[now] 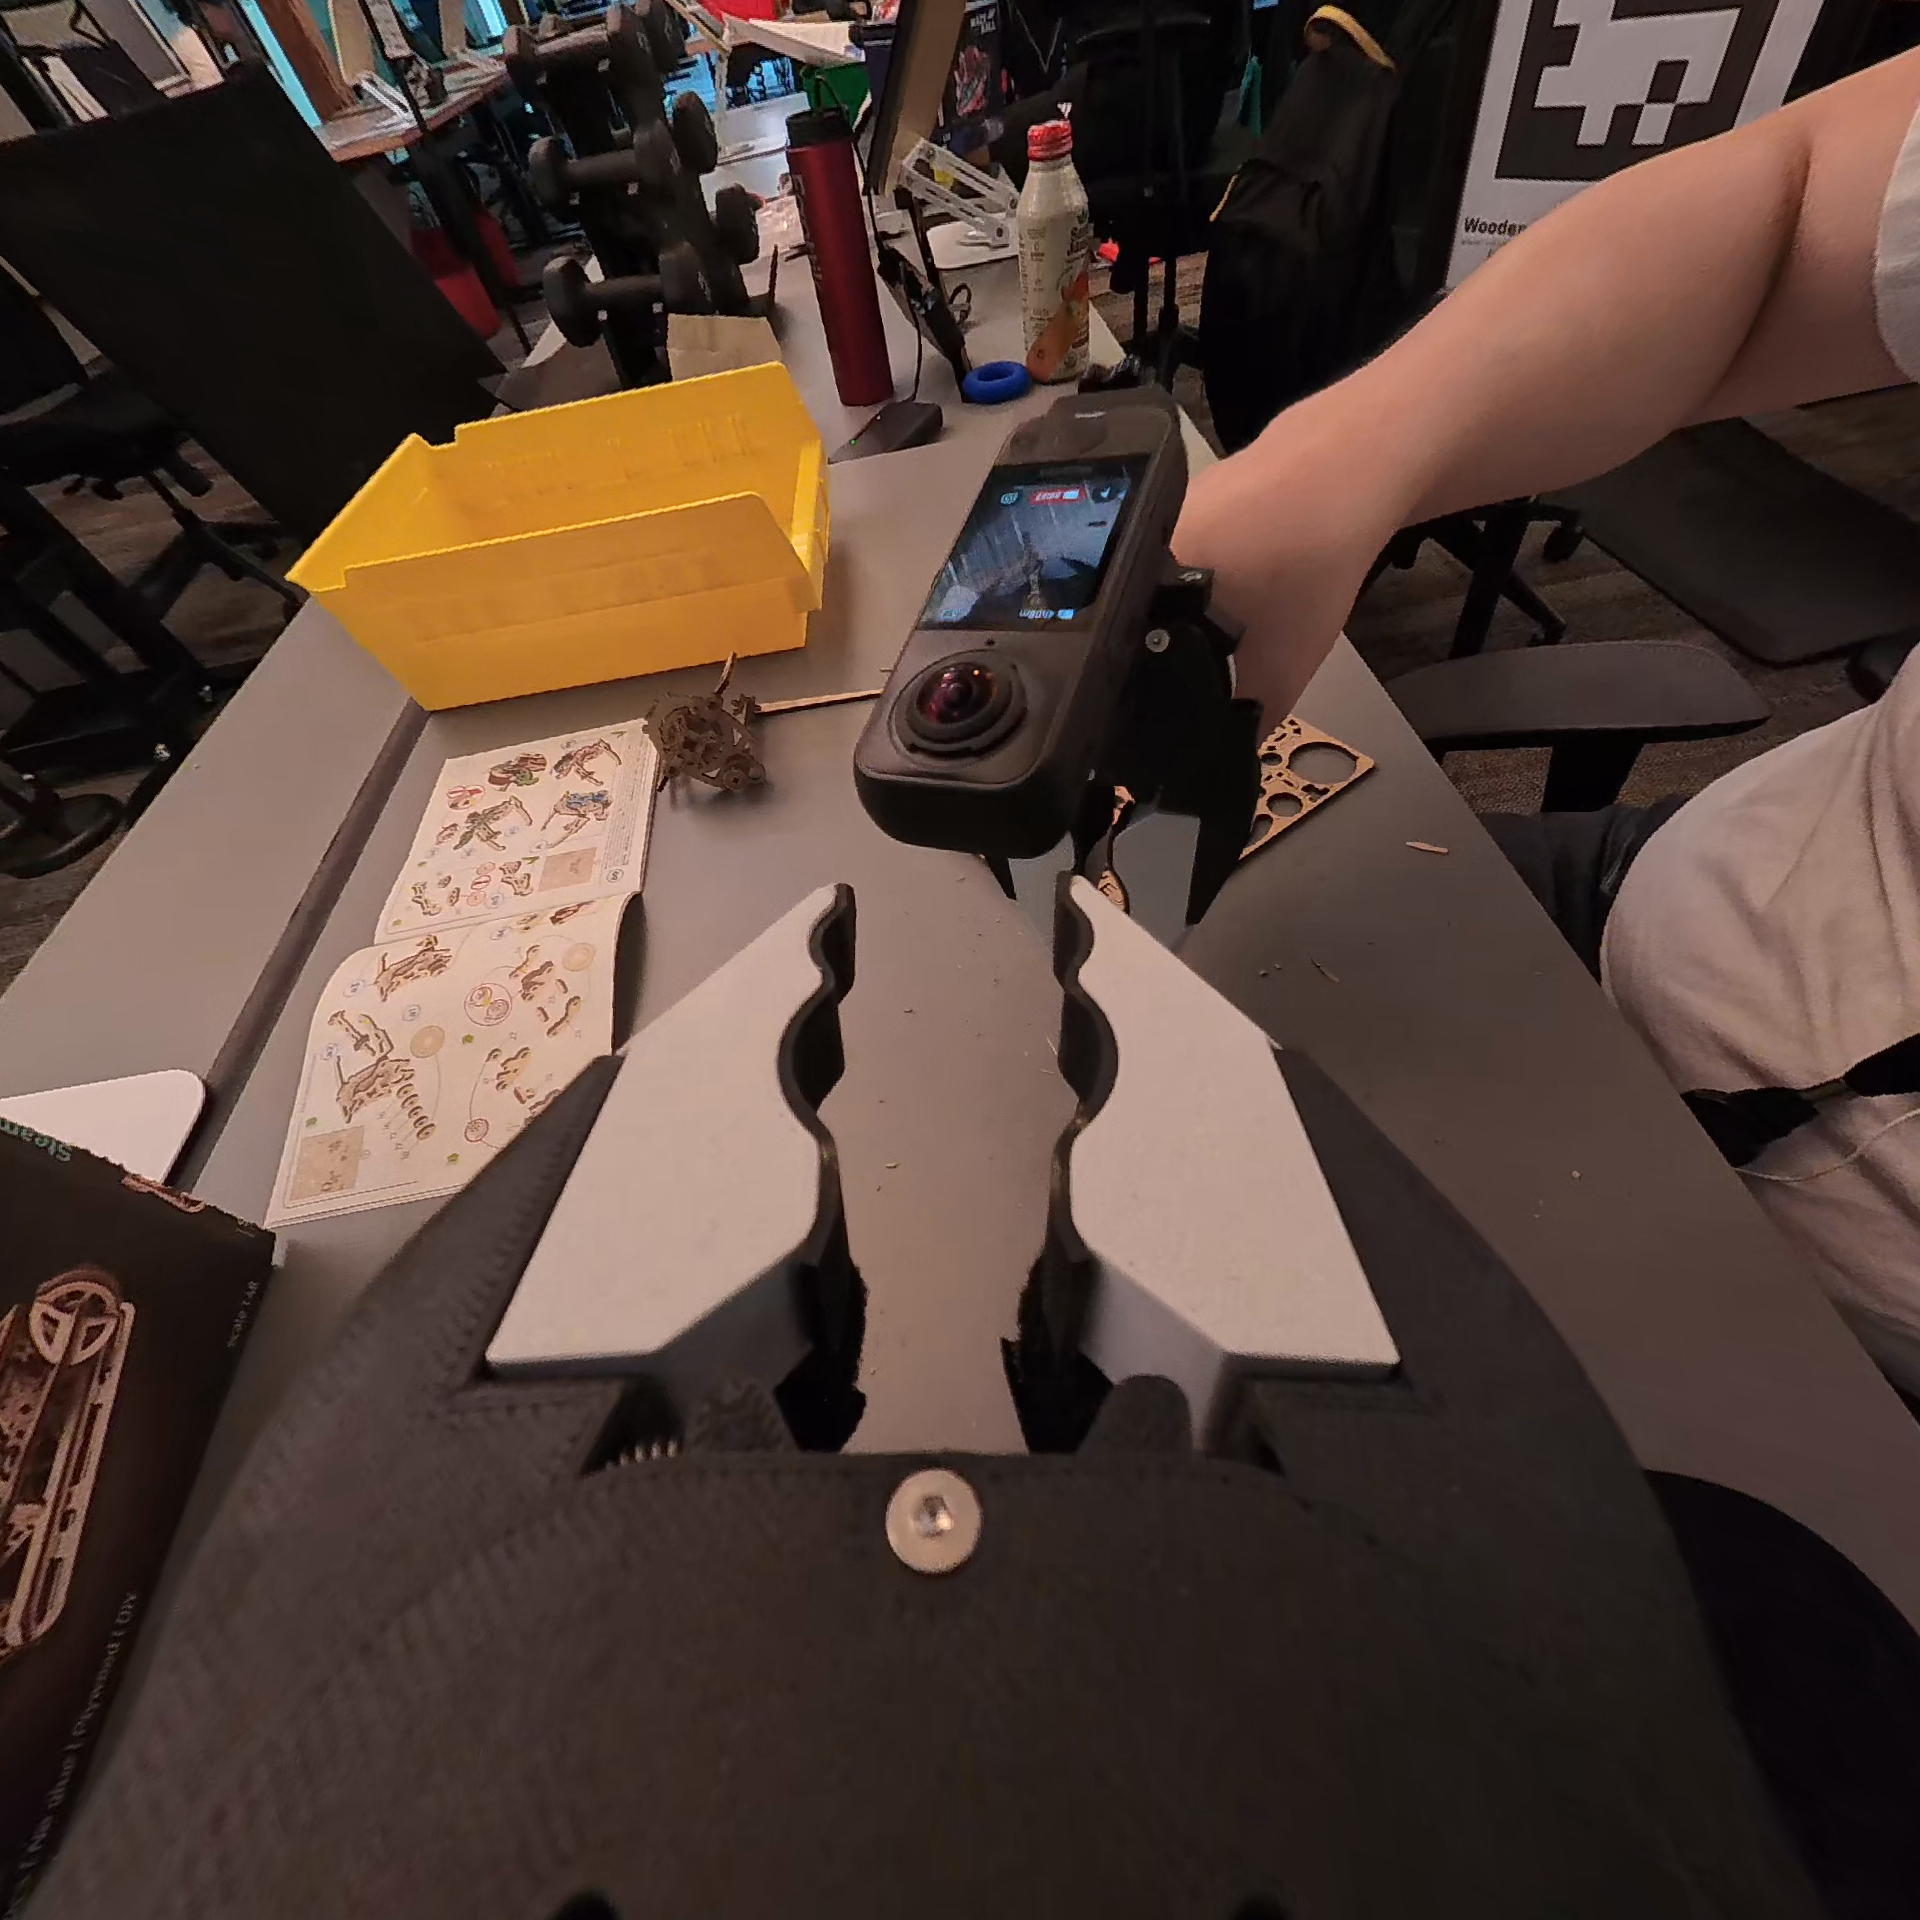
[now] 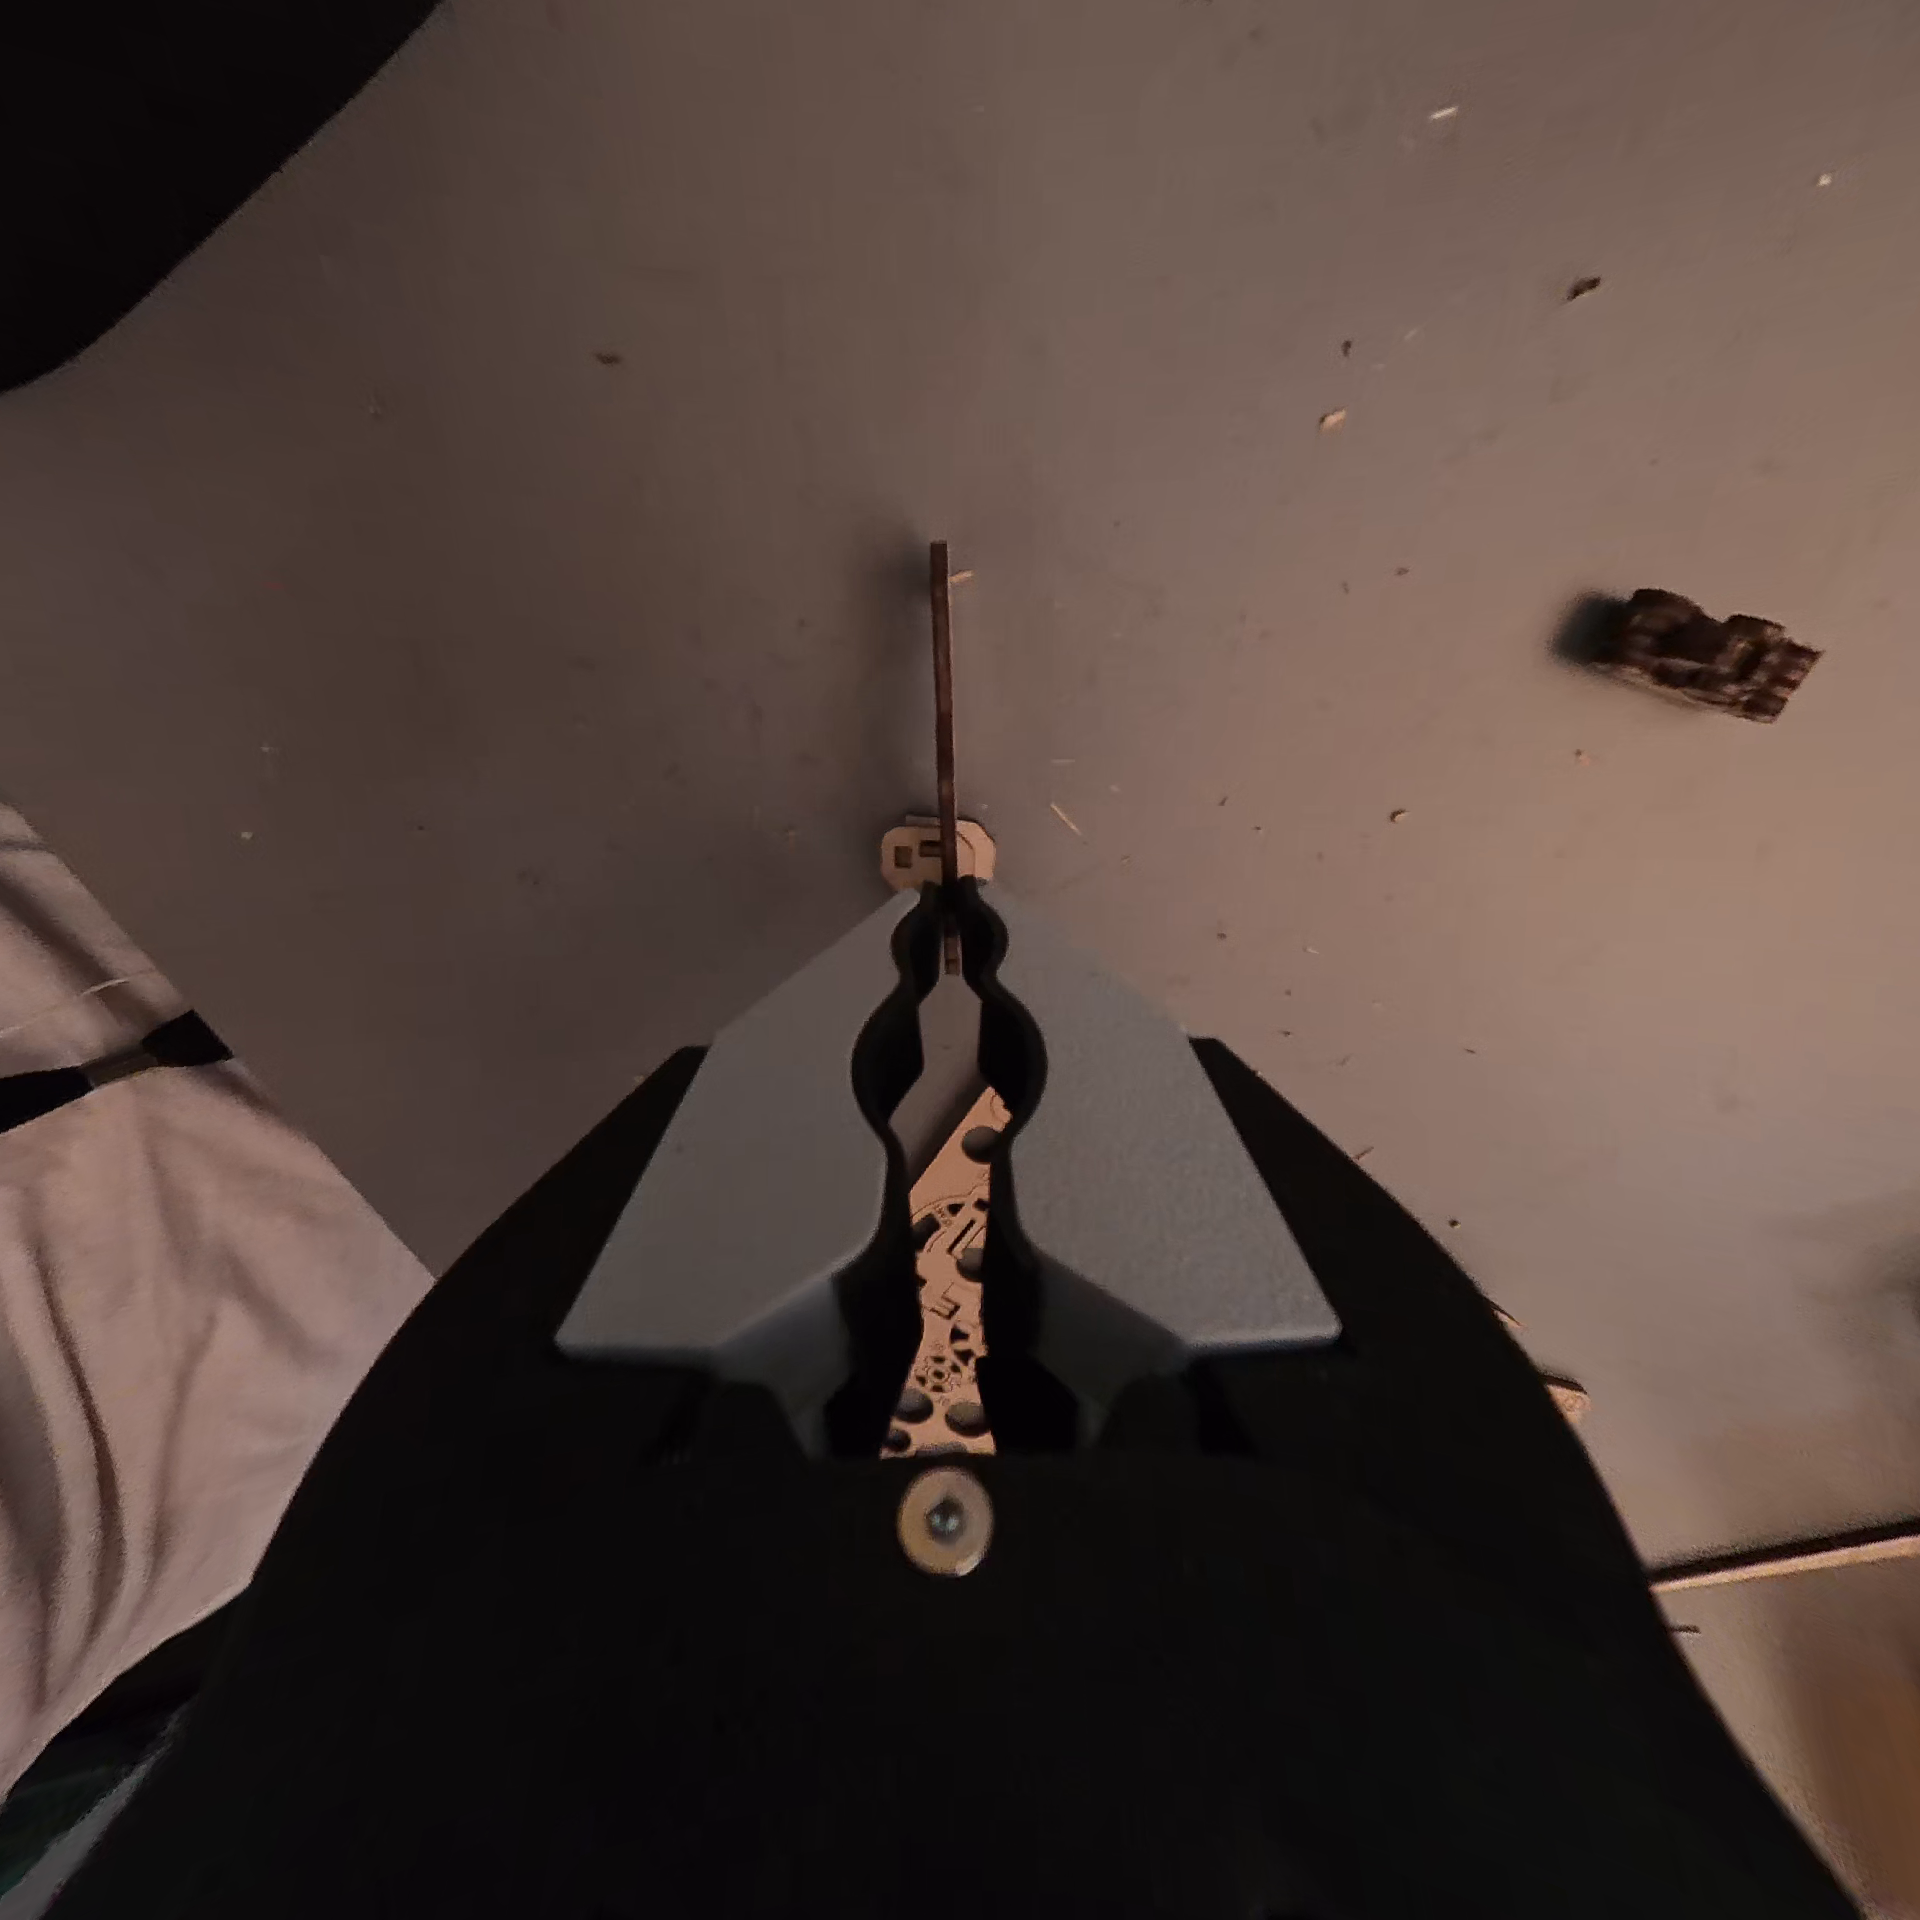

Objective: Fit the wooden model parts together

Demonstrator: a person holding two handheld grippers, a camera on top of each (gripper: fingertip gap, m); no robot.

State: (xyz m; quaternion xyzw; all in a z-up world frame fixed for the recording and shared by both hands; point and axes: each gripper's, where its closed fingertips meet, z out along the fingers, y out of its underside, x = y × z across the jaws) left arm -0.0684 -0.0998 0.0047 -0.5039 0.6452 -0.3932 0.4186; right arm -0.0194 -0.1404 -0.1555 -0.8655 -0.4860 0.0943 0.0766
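My left gripper is open and empty, low over the grey table. A small dark part-built wooden model stands ahead of it, beside a thin wooden stick. My right gripper is shut on a thin flat wooden part, seen edge-on, with a small pale cross piece at the fingertips. It points down at the table. A punched wooden sheet lies under it and shows between its fingers. A small dark wooden assembly lies to the right.
An open instruction booklet lies to the left, with a yellow bin behind it and a dark box at the near left. The right gripper's camera and a person's arm are ahead on the right. Bottles and dumbbells stand at the back. Across from one pair of fingers to the other is roughly 15 cm.
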